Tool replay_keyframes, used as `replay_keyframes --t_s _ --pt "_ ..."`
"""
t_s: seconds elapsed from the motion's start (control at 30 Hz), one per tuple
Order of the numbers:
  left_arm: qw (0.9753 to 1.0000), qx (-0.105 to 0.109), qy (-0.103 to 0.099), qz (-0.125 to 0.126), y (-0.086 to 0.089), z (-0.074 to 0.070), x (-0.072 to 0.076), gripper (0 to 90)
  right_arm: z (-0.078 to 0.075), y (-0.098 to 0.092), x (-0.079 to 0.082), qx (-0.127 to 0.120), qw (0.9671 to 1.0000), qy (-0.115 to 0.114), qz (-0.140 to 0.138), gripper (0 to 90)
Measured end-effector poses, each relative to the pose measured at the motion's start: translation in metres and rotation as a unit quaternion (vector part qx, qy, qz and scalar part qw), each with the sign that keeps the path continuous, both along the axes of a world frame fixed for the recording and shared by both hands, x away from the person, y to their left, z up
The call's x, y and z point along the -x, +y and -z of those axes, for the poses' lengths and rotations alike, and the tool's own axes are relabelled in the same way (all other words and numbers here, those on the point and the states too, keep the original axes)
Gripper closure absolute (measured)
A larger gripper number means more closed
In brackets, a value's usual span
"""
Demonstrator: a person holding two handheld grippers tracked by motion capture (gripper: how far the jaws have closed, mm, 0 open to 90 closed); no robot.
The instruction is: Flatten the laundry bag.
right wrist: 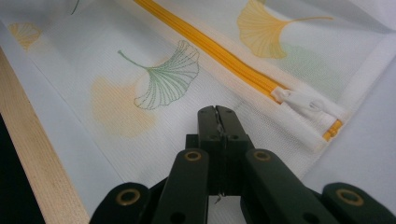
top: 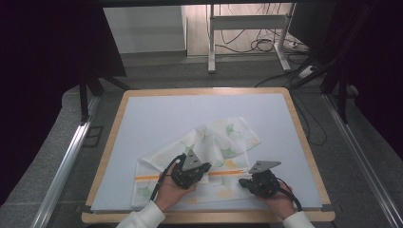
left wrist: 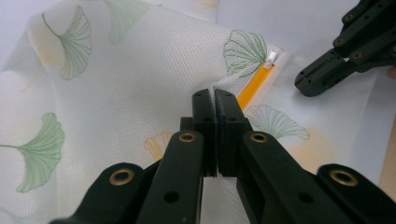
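Right now the left gripper (left wrist: 214,100) is pinching a fold of the mesh bag (top: 199,156), which is lying on the near half of the table (top: 142,118). The right gripper (right wrist: 217,116) is clamping the bag's cloth beside the zipper pull (right wrist: 303,103). Keeping both grips firm should hold the yellow zipper (right wrist: 210,49) taut.

A wood-edged table with a pale blue top (top: 157,118) stands on grey carpet (top: 380,142); a white metal desk frame (top: 247,23) and black cables (top: 259,45) lie beyond.

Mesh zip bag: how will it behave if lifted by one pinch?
The mesh zip bag is likely floppy: it already lies rumpled. Probably light, since the weave looks thin. The yellow zipper may hang a bit stiffer.
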State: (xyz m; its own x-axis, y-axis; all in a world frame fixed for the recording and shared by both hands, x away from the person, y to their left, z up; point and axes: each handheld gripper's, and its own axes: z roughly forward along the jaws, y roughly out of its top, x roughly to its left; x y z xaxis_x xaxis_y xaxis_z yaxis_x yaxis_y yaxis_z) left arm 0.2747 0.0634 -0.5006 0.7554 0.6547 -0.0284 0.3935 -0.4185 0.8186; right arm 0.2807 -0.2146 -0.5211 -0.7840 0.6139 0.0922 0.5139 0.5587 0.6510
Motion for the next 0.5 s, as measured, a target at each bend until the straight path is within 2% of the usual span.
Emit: replay_keyframes --t_s 0.2,0.5 --pt "0.9998 0.010 0.003 -0.019 0.012 0.000 -0.007 88.7 0.000 0.000 0.000 0.001 1.0000 -0.002 -0.002 89.0" --pt "0.9997 0.009 0.008 -0.023 0.017 0.001 -0.012 88.7 0.000 0.000 0.000 0.001 1.0000 -0.002 -0.002 89.0"
